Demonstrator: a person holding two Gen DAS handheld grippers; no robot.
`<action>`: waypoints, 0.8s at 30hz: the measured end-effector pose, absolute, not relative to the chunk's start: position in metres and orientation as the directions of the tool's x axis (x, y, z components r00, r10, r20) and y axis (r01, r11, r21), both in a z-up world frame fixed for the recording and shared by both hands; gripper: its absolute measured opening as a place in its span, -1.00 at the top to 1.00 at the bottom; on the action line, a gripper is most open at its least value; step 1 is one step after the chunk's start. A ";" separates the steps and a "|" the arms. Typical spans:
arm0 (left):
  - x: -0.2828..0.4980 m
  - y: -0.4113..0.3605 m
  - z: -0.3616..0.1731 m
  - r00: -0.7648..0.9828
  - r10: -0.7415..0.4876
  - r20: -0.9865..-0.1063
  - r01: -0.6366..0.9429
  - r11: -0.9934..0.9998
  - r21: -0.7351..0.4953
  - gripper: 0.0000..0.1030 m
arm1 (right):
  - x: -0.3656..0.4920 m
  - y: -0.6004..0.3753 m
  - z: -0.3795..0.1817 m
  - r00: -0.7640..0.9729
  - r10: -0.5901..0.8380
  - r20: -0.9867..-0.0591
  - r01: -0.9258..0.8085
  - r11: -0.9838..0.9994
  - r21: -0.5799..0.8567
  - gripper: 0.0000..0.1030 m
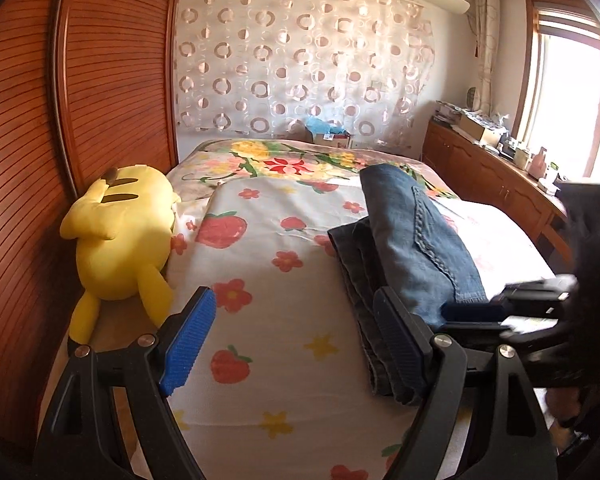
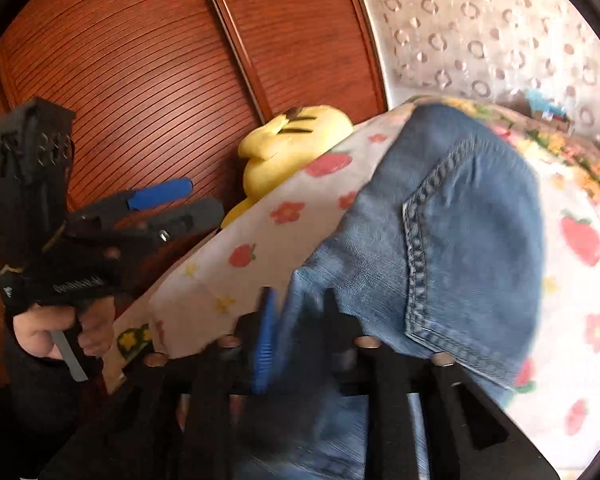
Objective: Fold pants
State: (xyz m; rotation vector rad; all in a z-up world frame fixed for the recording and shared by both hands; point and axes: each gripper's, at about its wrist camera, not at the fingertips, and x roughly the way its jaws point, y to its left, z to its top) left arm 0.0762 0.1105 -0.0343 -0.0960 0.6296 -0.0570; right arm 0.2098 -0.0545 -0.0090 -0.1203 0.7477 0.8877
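Blue denim pants [image 1: 416, 236] lie folded lengthwise on the flowered bed sheet [image 1: 268, 248], over a darker pair of jeans [image 1: 360, 276]. My left gripper [image 1: 300, 340] is open and empty above the sheet, left of the pants, its right finger near the dark jeans' edge. It also shows at the left in the right wrist view [image 2: 176, 204]. My right gripper [image 2: 296, 328] is shut on the pants [image 2: 460, 240] at their near edge. In the left wrist view it [image 1: 476, 314] comes in from the right at the pants' near end.
A yellow plush toy [image 1: 120, 240] lies at the bed's left edge against the wooden slatted wardrobe [image 1: 80, 120]. A wooden sideboard [image 1: 492, 176] with clutter runs along the right under the window. A patterned curtain [image 1: 300, 60] hangs behind the bed.
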 end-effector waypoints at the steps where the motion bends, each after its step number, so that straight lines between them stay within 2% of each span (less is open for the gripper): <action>1: 0.076 0.109 -0.034 0.807 -0.084 -0.584 0.027 0.994 -0.107 -0.59 | 0.207 -0.060 -0.003 0.411 0.662 -0.627 -0.742 0.643 0.192 0.37; 6: 0.080 0.092 -0.030 0.807 -0.106 -0.581 0.063 0.994 -0.094 -0.59 | 0.199 -0.092 0.014 0.523 0.619 -0.586 -0.703 0.702 0.115 0.21; 12: 0.111 0.062 -0.033 0.778 -0.140 -0.612 0.137 0.989 -0.052 -0.59 | 0.234 -0.114 0.006 0.630 0.497 -0.597 -0.611 0.792 0.015 0.01; 18: 0.153 0.041 -0.035 0.744 -0.174 -0.645 0.178 0.982 -0.059 -0.59 | 0.288 -0.093 -0.004 0.617 0.447 -0.647 -0.586 0.810 0.001 -0.06; 24: 0.189 0.040 -0.055 0.701 -0.146 -0.698 0.164 0.986 -0.042 -0.59 | 0.321 -0.073 -0.008 0.549 0.464 -0.696 -0.635 0.772 0.014 -0.22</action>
